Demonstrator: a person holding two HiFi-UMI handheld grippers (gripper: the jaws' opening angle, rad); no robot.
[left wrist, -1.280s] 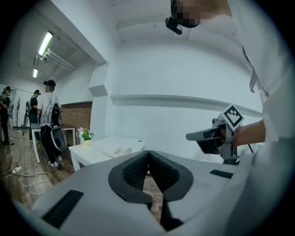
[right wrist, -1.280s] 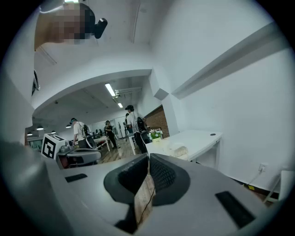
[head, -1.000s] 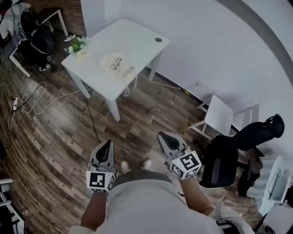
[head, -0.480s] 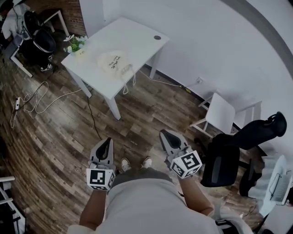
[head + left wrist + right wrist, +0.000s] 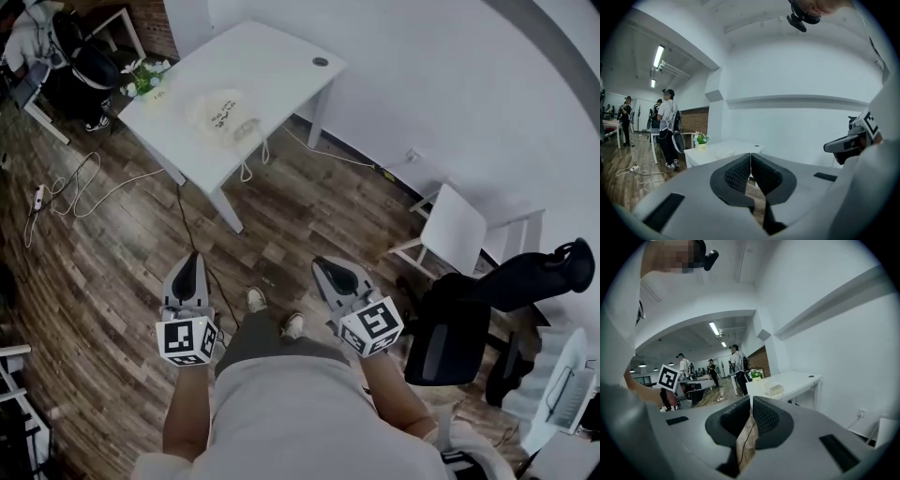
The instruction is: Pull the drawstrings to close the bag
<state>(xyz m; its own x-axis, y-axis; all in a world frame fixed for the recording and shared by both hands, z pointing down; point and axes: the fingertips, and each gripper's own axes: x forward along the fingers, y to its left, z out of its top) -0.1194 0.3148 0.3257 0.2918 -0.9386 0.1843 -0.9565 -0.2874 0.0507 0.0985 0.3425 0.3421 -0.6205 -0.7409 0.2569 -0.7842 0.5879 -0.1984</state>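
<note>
Cream cloth bag (image 5: 221, 109) on the table (image 5: 277, 66) looks soft and light, best taken by the drawstrings (image 5: 247, 167) dangling off the table edge; left gripper (image 5: 190, 259) and right gripper (image 5: 324, 268) are closed, empty.

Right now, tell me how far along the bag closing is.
Done: nothing visible. The drawstring bag lies on the white table, its drawstrings hanging over the edge, untouched. In hand: nothing; the left claw and right claw are both shut and empty, held low by the person's waist, away from the table. Left: reach the table, grip the drawstrings, pull them to close the bag.
</note>
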